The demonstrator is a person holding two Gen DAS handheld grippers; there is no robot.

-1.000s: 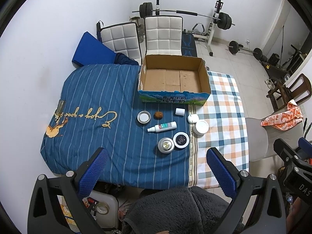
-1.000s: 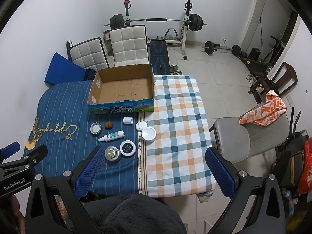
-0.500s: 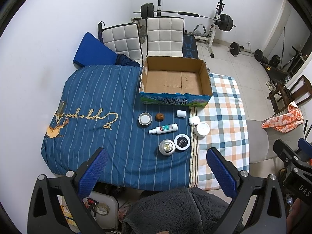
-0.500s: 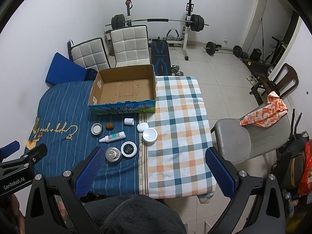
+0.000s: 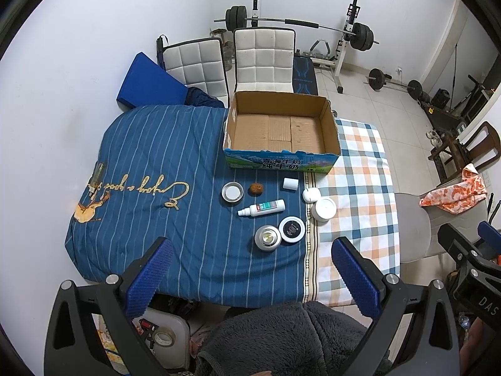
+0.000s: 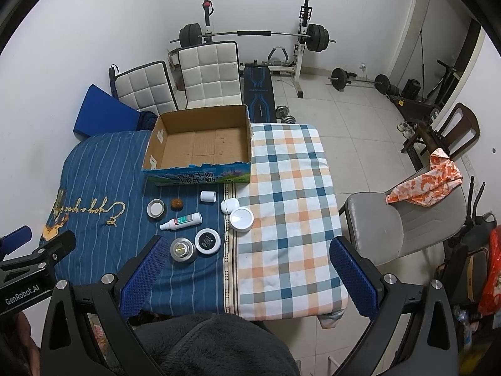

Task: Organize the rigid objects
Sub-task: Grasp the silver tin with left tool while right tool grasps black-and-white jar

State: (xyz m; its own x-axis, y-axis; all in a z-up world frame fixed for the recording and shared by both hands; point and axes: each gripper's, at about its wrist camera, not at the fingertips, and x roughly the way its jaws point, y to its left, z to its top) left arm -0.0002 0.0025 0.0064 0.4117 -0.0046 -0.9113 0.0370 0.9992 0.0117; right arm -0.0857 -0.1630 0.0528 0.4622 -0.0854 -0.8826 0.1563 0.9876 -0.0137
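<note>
An empty cardboard box [image 5: 281,131] [image 6: 200,144] stands at the far side of the cloth-covered table. In front of it lie several small items: a white bottle on its side [image 5: 261,208] [image 6: 181,221], a silver tin [image 5: 267,238] [image 6: 183,249], a black-lidded jar [image 5: 292,228] [image 6: 208,241], a white jar [image 5: 325,209] [image 6: 241,218], a round white case [image 5: 311,195], a small white cap [image 5: 290,184], an open tin [image 5: 232,191] and a brown nut [image 5: 255,188]. My left gripper [image 5: 250,275] and right gripper [image 6: 247,272] are both open and empty, high above the table's near edge.
Two white padded chairs [image 5: 263,59] and a blue cushion [image 5: 147,84] stand behind the table. A grey chair [image 6: 391,219] with an orange cloth is to the right. A weight bench and barbells [image 6: 256,34] stand at the back wall.
Both views have shifted slightly; the table and box sit a little lower and further right in frame. Nothing on the table moved. Both grippers stay open.
</note>
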